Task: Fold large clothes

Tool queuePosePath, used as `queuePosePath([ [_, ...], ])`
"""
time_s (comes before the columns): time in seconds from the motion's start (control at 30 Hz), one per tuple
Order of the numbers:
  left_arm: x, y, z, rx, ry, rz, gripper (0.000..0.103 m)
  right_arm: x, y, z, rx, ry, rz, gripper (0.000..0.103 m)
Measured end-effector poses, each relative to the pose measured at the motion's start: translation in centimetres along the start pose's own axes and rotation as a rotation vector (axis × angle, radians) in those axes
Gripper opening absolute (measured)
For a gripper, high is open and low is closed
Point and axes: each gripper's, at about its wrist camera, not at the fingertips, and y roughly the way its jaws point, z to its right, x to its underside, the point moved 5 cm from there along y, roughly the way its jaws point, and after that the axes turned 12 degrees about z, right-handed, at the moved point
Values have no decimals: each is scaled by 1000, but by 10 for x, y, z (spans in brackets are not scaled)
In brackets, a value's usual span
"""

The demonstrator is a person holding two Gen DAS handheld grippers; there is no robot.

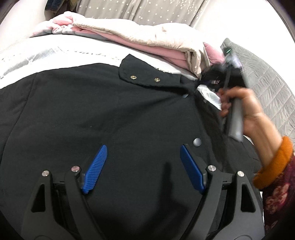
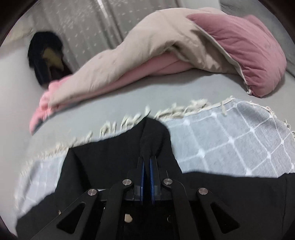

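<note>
The left gripper [image 1: 142, 160] hovers with its blue pads spread wide apart, the black garment [image 1: 103, 114] lying flat directly beneath and ahead of it. The right gripper [image 2: 147, 162] is clamped tight on a raised fold of the same black garment [image 2: 118, 160]. Beyond it lie a checked blanket [image 2: 221, 140] and a rolled beige-and-pink duvet [image 2: 147, 55].

You are working in a bedroom at home: a bed [image 2: 129, 96] with a grey sheet carries a rumpled beige-and-pink duvet [image 2: 166, 49] and a fringed checked throw [image 2: 221, 140], and star-patterned curtains [image 1: 147, 11] hang behind it.
</note>
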Motion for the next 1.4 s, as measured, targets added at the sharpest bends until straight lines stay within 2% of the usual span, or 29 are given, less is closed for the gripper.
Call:
queuePosePath([
  [0.03,1,1,0,-6,2,-14,82,7,17,10,79,-57,-35,2],
  [0.07,4,2,0,-11,3,-38,82,20,34,17,85,-67,-113,4],
  [0.1,6,2,-3,-20,5,-55,82,31,42,25,68,-40,-151,4],
  [0.13,7,-1,-5,-33,7,-67,82,31,38,29,44,-12,-103,6],
  [0.17,8,-8,-9,-46,12,-70,82,31,29,35,25,25,-55,16],
  [0.2,7,-14,-11,-56,17,-69,82,33,21,40,38,44,-43,22],
  [0.33,1,-52,-28,-119,28,-51,82,34,-20,34,19,-73,-34,28],
  [0.4,0,-71,-40,-159,20,-57,82,36,-46,30,0,-93,-36,35],
  [0.47,4,-92,-57,-219,5,-77,82,41,-72,24,-20,-86,-36,50],
  [0.5,6,-100,-65,-243,-3,-85,82,47,-93,25,-34,-78,-33,52],
  [0.6,12,-132,-98,-315,-63,-104,82,64,-143,21,-54,-99,-31,58],
  [0.77,29,-189,-171,-436,-265,-82,82,98,-221,19,-51,-193,-35,62],
  [0.87,38,-211,-207,-496,-370,-66,82,120,-258,24,-54,-198,-38,68],
  [1.07,49,-231,-269,-572,-573,32,81,159,-305,39,-75,-163,-69,70],
  [1.1,53,-231,-280,-574,-618,49,81,164,-310,41,-80,-152,-69,70],
  [1.17,56,-233,-295,-537,-703,143,80,173,-316,47,-99,-114,-62,70],
  [1.27,50,-232,-304,-533,-741,223,79,186,-316,52,-137,-78,-71,71],
  [1.3,47,-229,-308,-545,-743,248,76,189,-312,53,-147,-80,-90,71],
  [1.33,44,-227,-311,-571,-742,269,68,191,-310,54,-149,-78,-99,71],
  [1.37,43,-227,-316,-604,-743,280,54,192,-306,59,-136,-62,-99,71],
  [1.4,42,-228,-324,-648,-752,291,47,192,-305,62,-128,-50,-97,71],
])
